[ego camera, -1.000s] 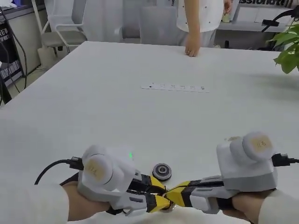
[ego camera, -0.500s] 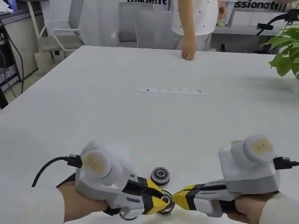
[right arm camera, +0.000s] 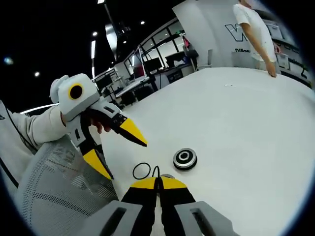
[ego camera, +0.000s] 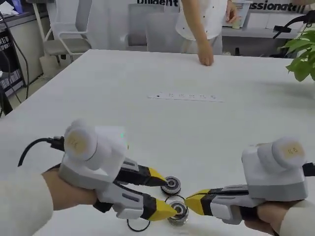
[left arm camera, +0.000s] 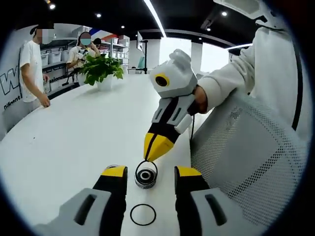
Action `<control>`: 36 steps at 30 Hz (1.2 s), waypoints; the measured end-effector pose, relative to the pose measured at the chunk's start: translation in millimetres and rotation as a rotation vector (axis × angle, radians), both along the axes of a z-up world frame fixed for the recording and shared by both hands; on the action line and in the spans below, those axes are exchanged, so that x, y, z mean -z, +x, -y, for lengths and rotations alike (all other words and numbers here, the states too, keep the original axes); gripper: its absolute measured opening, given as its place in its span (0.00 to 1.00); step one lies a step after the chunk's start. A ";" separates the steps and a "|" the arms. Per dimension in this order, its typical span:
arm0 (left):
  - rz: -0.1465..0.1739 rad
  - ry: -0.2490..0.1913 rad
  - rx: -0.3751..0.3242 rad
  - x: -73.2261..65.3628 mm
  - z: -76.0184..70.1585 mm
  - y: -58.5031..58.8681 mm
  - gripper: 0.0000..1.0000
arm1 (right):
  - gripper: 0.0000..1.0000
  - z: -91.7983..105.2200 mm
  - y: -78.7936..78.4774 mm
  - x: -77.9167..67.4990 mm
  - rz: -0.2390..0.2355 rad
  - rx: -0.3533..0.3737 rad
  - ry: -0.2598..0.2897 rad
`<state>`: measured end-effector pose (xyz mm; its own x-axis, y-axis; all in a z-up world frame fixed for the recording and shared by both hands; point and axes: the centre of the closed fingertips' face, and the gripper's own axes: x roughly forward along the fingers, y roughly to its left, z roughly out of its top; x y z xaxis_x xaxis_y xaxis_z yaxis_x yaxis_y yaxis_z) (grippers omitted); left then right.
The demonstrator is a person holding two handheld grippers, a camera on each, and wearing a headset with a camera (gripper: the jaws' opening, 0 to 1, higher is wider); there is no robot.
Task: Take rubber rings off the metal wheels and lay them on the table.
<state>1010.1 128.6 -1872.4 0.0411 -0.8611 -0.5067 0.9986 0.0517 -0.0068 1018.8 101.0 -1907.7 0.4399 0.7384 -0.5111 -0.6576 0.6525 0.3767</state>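
White table (ego camera: 98, 98) in an office; the wall letters are cut off, and just a big "W" (right arm camera: 235, 32) shows.
The left gripper (left arm camera: 150, 172) is spread wide around a metal wheel (left arm camera: 145, 178). The right gripper (right arm camera: 157, 183) is squeezed together on a thin rubber ring (right arm camera: 155, 171) at that wheel. A loose ring (left arm camera: 143, 215) lies flat nearby, with a second wheel (right arm camera: 185, 159) close by.

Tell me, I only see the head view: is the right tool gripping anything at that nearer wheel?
Observer: Yes. The left gripper view shows the right tool pinching a rubber ring that loops up off the nearer wheel.
Operator: Is the left tool clamping that wheel?
Observer: No. Its jaws stand open, the wheel between them with a gap each side.
Operator: Any ring already off?
Observer: One loose ring lies flat on the table between the left tool's jaws, short of the wheel.
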 end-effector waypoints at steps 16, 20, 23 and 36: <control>0.063 0.005 -0.108 -47.3 -76.7 -9.0 0.50 | 0.00 3.9 8.8 -35.4 0.065 0.041 0.067; 0.055 0.021 -0.220 -43.5 -111.6 -8.3 0.54 | 0.00 2.8 10.6 -48.5 0.111 0.041 0.065; 0.051 0.034 -0.283 -38.8 -132.4 -12.3 0.55 | 0.00 -2.5 9.8 -61.2 0.148 0.015 0.048; -0.012 0.002 -0.442 -21.3 -163.5 -25.2 0.55 | 0.00 -45.2 9.0 -105.1 0.153 -0.050 0.109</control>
